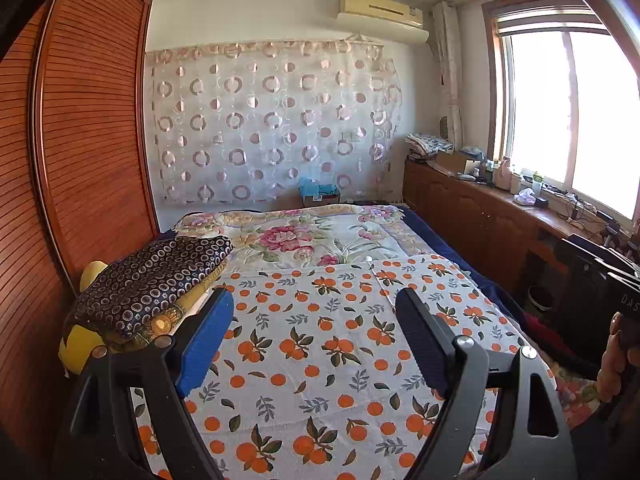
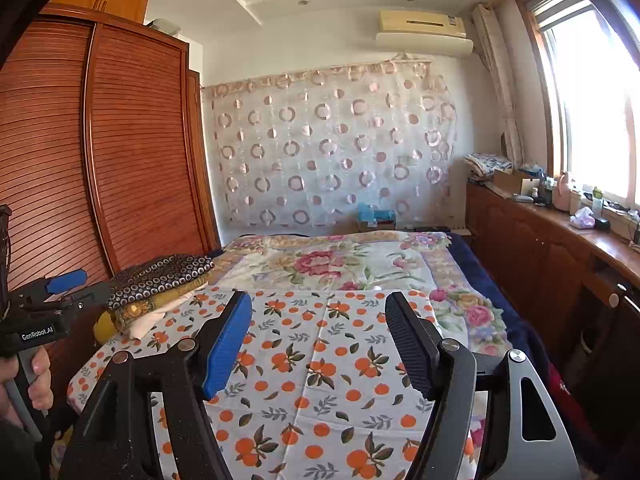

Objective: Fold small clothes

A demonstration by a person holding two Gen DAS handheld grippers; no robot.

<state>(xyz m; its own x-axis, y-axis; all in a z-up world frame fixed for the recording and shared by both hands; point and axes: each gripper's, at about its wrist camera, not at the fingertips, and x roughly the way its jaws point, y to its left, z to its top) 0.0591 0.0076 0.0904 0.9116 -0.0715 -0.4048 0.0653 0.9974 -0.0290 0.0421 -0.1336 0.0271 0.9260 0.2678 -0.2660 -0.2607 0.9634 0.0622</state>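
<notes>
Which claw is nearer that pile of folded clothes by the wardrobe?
Left. The left claw hangs right beside the pile of folded clothes; the right claw is farther right.

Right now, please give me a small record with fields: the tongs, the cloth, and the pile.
left tongs: open, holding nothing, above the cloth
right tongs: open, holding nothing
orange-print cloth: spread flat on the bed
folded pile: at the cloth's left edge, dark ring-pattern piece on top
floral blanket: beyond the cloth
</notes>
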